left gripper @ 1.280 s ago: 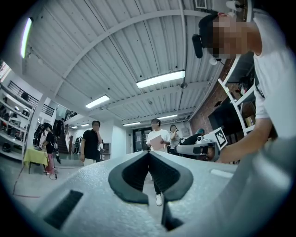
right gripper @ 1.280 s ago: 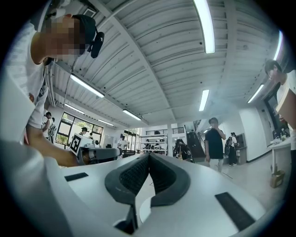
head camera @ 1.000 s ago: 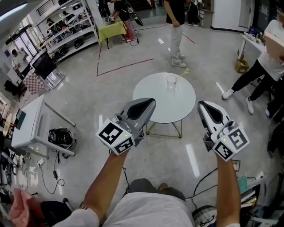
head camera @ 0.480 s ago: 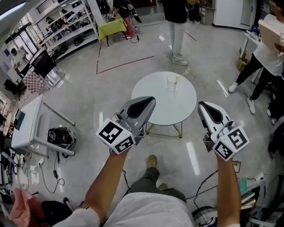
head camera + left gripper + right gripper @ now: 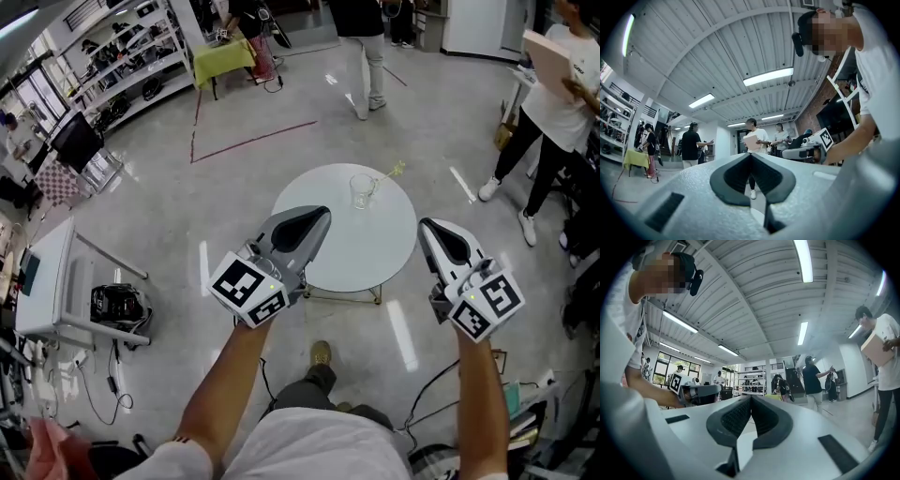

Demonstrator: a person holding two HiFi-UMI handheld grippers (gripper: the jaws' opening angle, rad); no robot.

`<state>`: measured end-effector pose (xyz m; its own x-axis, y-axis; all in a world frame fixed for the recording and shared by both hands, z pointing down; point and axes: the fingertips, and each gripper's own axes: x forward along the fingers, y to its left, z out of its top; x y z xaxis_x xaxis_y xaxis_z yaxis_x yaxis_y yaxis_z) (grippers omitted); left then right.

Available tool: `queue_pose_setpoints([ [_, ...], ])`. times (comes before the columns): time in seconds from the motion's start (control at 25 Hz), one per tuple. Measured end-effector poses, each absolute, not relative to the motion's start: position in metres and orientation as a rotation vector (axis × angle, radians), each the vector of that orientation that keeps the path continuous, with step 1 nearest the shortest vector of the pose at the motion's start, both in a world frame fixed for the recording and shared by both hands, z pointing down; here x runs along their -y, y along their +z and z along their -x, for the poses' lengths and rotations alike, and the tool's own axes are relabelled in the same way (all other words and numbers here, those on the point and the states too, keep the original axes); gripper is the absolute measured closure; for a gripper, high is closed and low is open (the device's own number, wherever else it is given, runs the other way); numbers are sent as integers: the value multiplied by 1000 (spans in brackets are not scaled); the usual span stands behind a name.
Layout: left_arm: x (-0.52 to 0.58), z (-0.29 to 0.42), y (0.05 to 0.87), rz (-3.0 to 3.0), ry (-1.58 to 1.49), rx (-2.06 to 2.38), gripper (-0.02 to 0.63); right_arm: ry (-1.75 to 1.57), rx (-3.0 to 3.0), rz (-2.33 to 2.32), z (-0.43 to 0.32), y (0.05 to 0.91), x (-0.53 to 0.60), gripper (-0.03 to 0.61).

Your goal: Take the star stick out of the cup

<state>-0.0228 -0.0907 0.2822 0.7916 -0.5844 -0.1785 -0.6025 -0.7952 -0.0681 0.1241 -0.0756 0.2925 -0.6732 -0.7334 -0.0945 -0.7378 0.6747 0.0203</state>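
A clear glass cup [image 5: 362, 190] stands on the far part of a round white table [image 5: 346, 230] in the head view. A thin yellow-green star stick [image 5: 387, 173] leans out of the cup toward the far right. My left gripper [image 5: 314, 215] hovers at the table's near left edge, shut and empty. Held over the table's near right edge, my right gripper [image 5: 430, 225] is shut with nothing in it. Both gripper views look up at the ceiling, jaws touching at the tips [image 5: 750, 155] [image 5: 750, 398]; neither view shows the cup.
Grey polished floor surrounds the table. People stand beyond the table [image 5: 361, 37] and at the right edge [image 5: 553, 112]. A white desk [image 5: 52, 281] with a black bag [image 5: 117, 305] beside it sits at the left; shelving [image 5: 122, 56] and a yellow-covered table [image 5: 223, 61] stand at the back.
The view has shifted, so the table now sits lower and nearer. The person beyond the table has walked farther away. My foot has stepped forward. Both grippers stay shut in place.
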Motion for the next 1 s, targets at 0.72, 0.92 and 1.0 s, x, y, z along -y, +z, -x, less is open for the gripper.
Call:
queue_pose_setpoints([
  [0.72,235,48,307,2921,234,-804,600,44,-2814,1432,-77,320,215,568],
  [0.92,257,45,317,2927,214,-770,598,28,-2813,1502,-77,330,234,568],
  [1.0,265,44,321,2934,218,-779,600,9,-2819,1527,-77,337,240,568],
])
